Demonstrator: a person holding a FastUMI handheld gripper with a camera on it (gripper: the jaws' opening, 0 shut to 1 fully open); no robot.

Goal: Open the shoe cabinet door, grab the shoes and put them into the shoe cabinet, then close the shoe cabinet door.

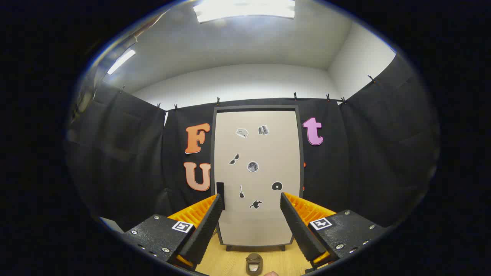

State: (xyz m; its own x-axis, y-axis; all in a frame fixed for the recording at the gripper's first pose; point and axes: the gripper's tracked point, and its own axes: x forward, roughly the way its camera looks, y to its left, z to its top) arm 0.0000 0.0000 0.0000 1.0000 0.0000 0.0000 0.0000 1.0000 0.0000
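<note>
One small brown shoe [254, 263] is seen at six o'clock between the open, empty fingers of the gripper [251, 205]; the tall beige shoe cabinet door [257, 178] with its black handle [220, 194] at nine o'clock is closed, so it must be opened first.

Booth interior: black cloth walls, white ceiling, wood-tone floor.

Black cloth [122, 153] hangs on three sides, forming the booth walls; it is fastened along its upper edge by small clips [218, 100] spaced at intervals. Above the cloth, a white room wall [238, 82] rises to a white ceiling [245, 42], and a second white wall [360, 57] meets it at a corner on the right. A rectangular ceiling light panel [245, 9] is lit overhead; a narrower lit strip [121, 61] sits to the left. The floor [226, 260] is a light wood-grain surface, evenly lit.
</note>
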